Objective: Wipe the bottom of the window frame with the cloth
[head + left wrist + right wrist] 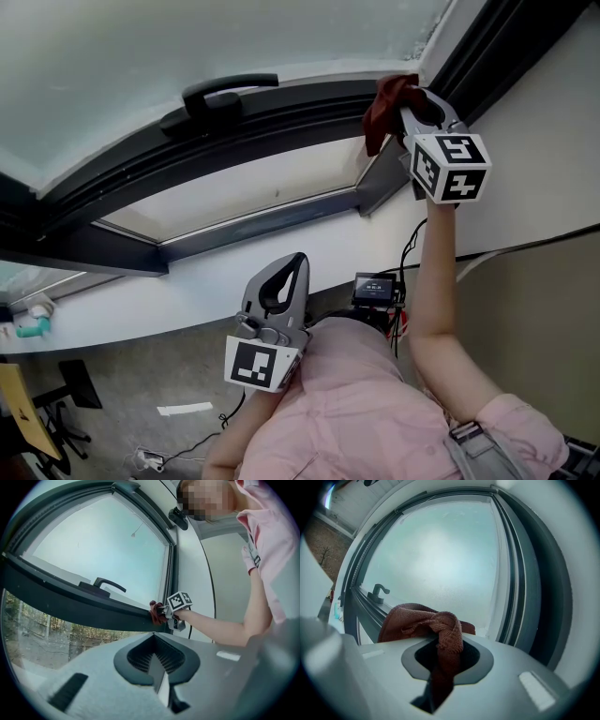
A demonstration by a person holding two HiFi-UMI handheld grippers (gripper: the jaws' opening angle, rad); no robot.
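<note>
Closest to us, we are holding the left gripper (281, 281) near our chest, its jaws pressed together with nothing between them, pointing up toward the window. Beyond the white sill (141, 300), we are holding our right arm stretched out. Its right gripper (419, 105) is pinching a rust-red cloth (382, 111): a strip is lying between the jaws while the rest is bunching out ahead of the tips. That bunch is touching the dark window frame (281, 108) at the right end of its bottom rail, just beside the corner with the side upright. Farther left along the rail, the black handle (223, 94) is sitting well apart from the cloth, with pale glass (141, 47) behind.
</note>
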